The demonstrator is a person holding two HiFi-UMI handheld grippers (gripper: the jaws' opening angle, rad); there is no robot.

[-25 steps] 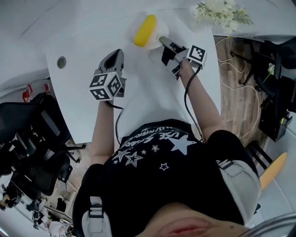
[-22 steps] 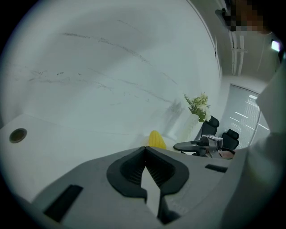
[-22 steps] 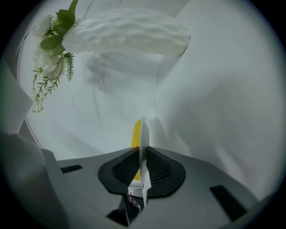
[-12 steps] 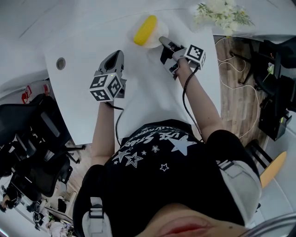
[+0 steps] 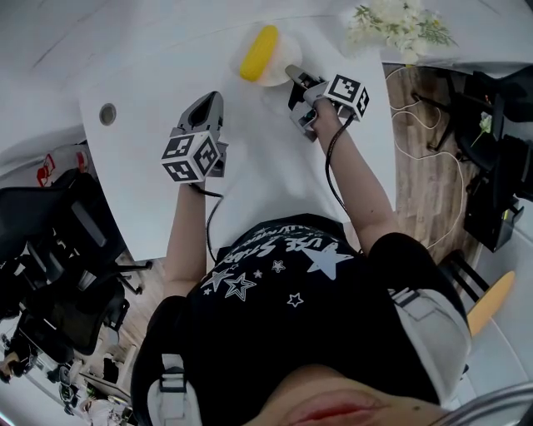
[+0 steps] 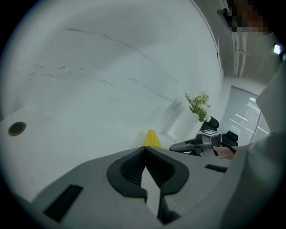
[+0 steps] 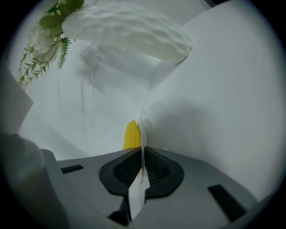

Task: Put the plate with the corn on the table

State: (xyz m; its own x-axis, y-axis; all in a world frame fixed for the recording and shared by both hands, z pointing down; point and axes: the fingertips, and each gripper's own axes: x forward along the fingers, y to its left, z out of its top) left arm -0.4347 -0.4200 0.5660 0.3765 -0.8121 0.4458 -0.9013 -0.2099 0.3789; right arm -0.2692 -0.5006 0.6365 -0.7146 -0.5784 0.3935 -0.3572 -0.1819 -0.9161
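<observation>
Person: black star-printed shirt (image 5: 283, 274) at the near edge of the white table (image 5: 150, 183), both forearms reaching out over it.
Left claw (image 6: 145, 148): held over the middle of the table, well apart from the plate; jaws pressed together with nothing between them.
Round hole (image 5: 107, 114): in the tabletop, off to the left of the left claw.
Right claw (image 7: 142, 150): further out, at the plate's near right side; jaws have just been closing and now pinch the thin rim.
Plate (image 5: 280, 73): white, near the table's far edge; whether it rests on the surface cannot be told.
Corn (image 5: 260, 52): yellow cob lying on the plate.
Flowers (image 5: 400, 25): white sprigs at the far right corner.
</observation>
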